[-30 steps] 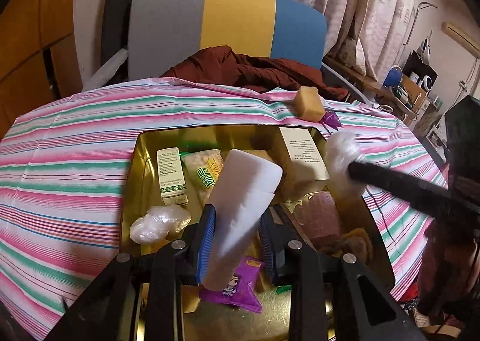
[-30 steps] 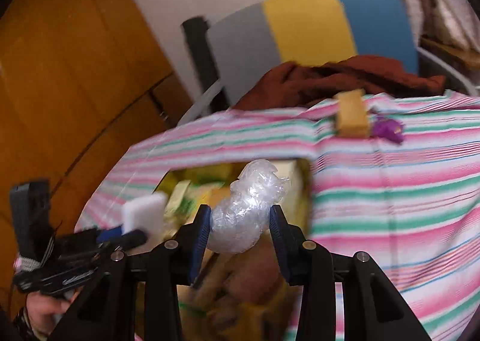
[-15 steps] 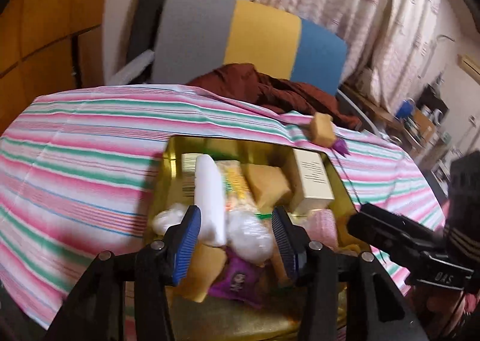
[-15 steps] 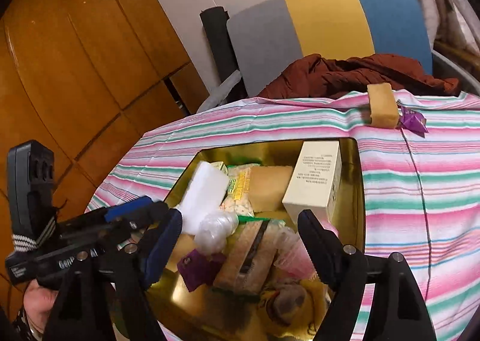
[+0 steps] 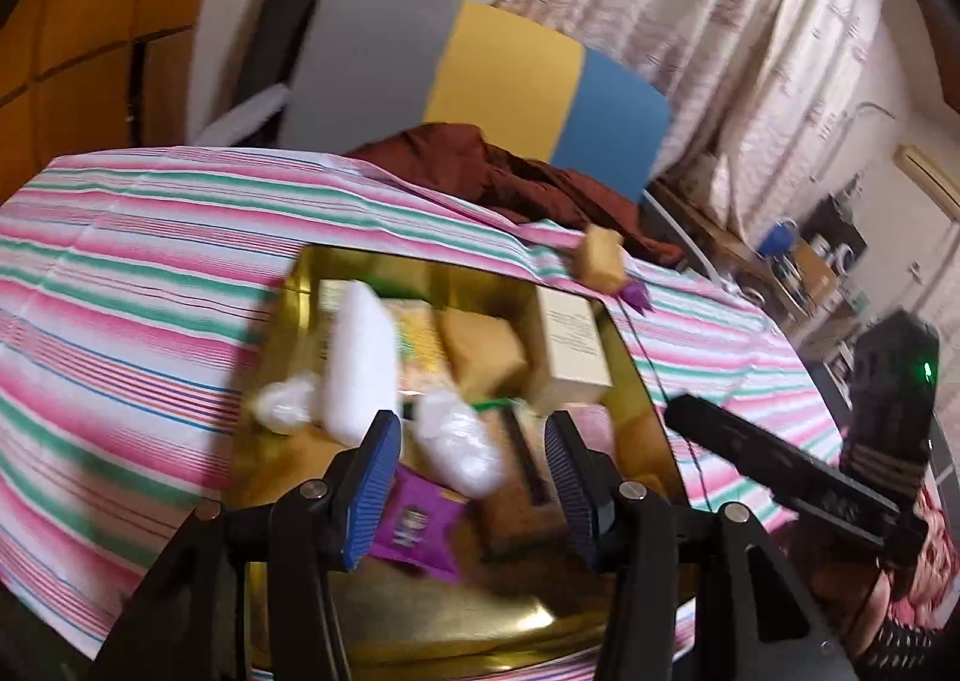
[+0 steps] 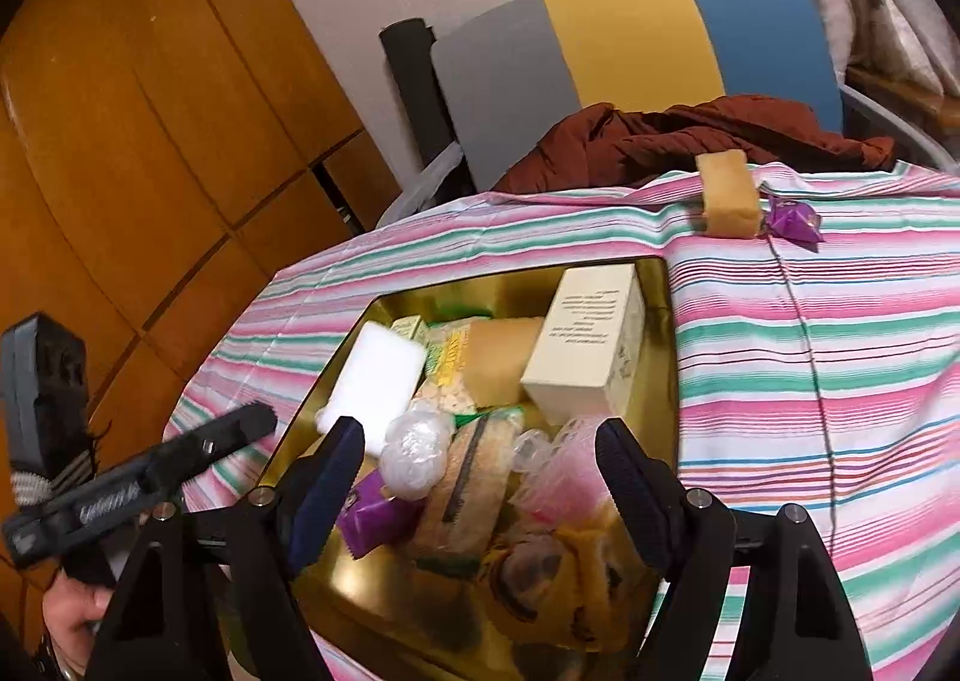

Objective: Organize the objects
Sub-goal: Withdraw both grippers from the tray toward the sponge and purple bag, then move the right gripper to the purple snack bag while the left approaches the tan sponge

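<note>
The left gripper is hovering with jaws spread, having just been opening; the white foam block is lying ahead of its left jaw in the gold tin, nothing pinched. The right gripper is standing spread and empty, the plastic-wrapped bundle resting ahead between its jaws.

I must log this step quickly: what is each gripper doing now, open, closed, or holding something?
Left gripper: open, holding nothing; its jaws have just been opening above the gold tin.
Right gripper: open, holding nothing.
</note>
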Demonstrator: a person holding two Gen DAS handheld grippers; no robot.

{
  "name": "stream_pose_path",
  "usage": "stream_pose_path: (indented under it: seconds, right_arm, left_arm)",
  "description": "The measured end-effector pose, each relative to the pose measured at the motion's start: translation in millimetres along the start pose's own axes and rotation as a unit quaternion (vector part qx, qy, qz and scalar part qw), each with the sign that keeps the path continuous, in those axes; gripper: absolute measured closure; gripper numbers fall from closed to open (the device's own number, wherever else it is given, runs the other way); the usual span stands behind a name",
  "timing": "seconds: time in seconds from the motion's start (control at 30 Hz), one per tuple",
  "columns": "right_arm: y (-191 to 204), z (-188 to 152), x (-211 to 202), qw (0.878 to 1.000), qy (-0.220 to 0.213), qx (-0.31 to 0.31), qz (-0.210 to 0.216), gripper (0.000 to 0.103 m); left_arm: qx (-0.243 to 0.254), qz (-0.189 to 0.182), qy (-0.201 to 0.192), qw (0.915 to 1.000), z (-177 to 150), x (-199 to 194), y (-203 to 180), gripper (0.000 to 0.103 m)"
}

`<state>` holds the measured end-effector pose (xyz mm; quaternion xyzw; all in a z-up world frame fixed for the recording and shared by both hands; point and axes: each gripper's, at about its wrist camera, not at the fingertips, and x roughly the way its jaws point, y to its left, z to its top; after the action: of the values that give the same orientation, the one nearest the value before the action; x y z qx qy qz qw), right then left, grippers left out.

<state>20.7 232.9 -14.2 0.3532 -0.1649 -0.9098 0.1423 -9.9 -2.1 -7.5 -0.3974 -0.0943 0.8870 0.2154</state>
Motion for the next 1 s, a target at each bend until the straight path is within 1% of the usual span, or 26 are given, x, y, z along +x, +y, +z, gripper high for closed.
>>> stream_pose_path:
  seconds: [0.1,0.2,0.4,0.63,0.8,1.0]
  right_arm:
    - [-9,4,-3,1.0,-0.006,0.009,-0.012,0.023]
    - [-22,8,-8,0.999,-0.011,0.019,-0.026,0.023]
    - [-52,18,-14,0.998,-0.018,0.036,-0.053,0.022]
    - [-78,26,-20,0.996,-0.024,0.033,-0.083,0.023]
    - [-94,29,-19,0.994,-0.021,0.03,-0.103,0.023]
    - [-112,35,-15,0.993,-0.018,0.032,-0.116,0.023]
  left_arm:
    - [0.022,-0.007,0.008,0.9997,-2,6,-18,0.048]
    - [0.031,-0.02,0.014,0.9992,-2,12,-34,0.047]
    - [0.032,-0.039,0.03,0.9983,-2,24,-52,0.047]
    - [0.027,-0.046,0.052,0.9972,-3,41,-68,0.047]
    - [0.035,-0.055,0.059,0.9961,-1,48,-82,0.047]
    - [0.039,-0.06,0.065,0.9953,2,55,-97,0.047]
